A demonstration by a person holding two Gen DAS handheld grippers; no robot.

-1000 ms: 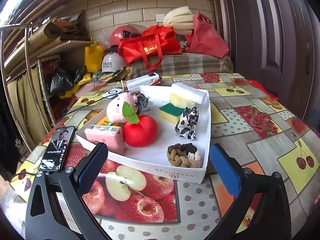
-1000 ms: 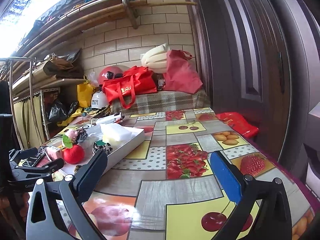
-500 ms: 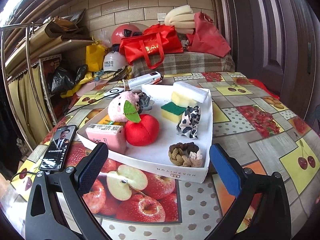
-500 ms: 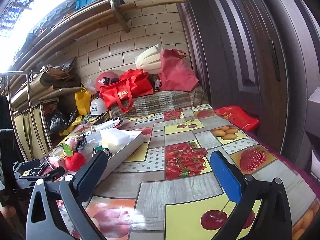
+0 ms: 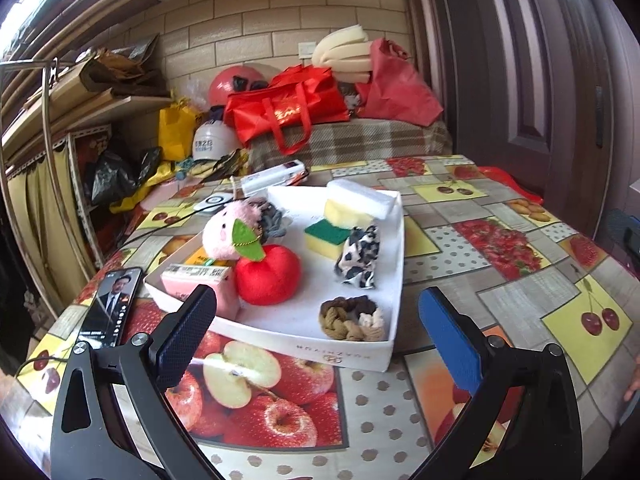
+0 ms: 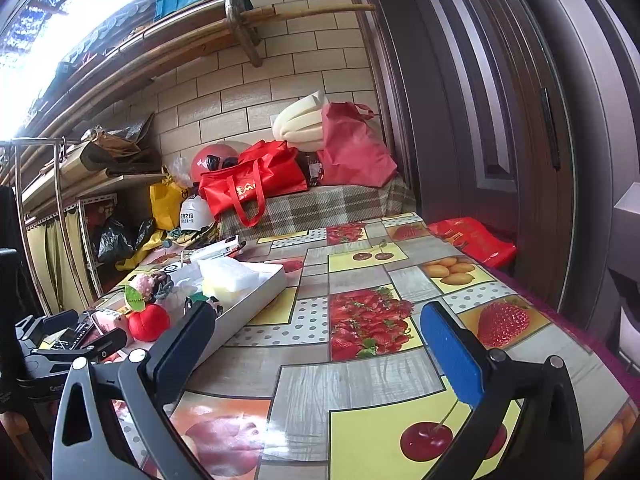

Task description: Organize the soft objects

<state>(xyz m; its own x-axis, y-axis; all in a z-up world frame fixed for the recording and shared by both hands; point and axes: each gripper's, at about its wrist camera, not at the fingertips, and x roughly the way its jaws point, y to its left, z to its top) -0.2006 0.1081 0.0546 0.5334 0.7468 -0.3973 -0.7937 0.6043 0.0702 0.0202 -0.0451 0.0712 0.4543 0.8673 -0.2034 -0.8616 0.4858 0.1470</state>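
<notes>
- I am holding my left gripper [image 5: 316, 332] spread wide and empty before the white tray [image 5: 352, 350], risking shoving its light wall.
- My right gripper [image 6: 316, 340] is hanging released, empty, well apart over the table [image 6: 360, 376].
- The braided scrunchie [image 5: 352, 317] is lying in the near corner, likely slipping my pinch.

Wall: cream brick wall [image 6: 280, 92] is seen behind.
Door: dark panelled door [image 6: 500, 128] stands right.
Light: daylight [image 6: 60, 20] is admitted upper left.
Worktop: fruit-print worktop [image 6: 360, 380].

Glossy tablecloth [image 5: 500, 280]; fuzzy plush apple [image 5: 268, 276]; white cardboard tray [image 5: 344, 348].
</notes>
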